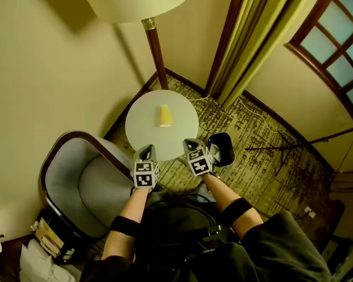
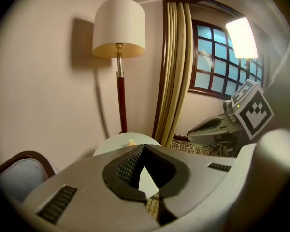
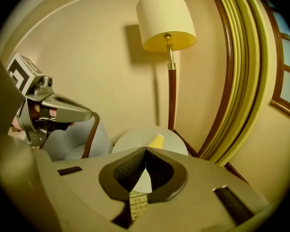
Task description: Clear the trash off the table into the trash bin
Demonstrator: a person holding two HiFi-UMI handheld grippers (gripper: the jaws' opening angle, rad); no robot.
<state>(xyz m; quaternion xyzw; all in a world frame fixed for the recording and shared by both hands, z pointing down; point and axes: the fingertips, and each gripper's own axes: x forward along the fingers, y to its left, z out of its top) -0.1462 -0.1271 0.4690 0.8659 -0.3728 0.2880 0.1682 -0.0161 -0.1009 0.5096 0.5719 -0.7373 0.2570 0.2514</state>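
Note:
A yellow paper cup (image 1: 165, 116) lies on its side on the small round white table (image 1: 147, 131). The cup (image 2: 131, 142) shows past my left jaws, and as a yellow cone (image 3: 156, 140) in the right gripper view. My left gripper (image 1: 146, 150) hovers at the table's near edge, shut and empty. My right gripper (image 1: 193, 144) hangs beside it at the table's near right edge, also shut with nothing in it. A black trash bin (image 1: 223, 148) stands on the carpet just right of the right gripper.
A grey armchair (image 1: 76, 181) with a dark wooden frame stands left of the table. A floor lamp (image 1: 156, 46) rises behind the table against the wall. Curtains (image 1: 253, 46) hang at the back right, and a tripod (image 1: 294, 148) stands on the patterned carpet.

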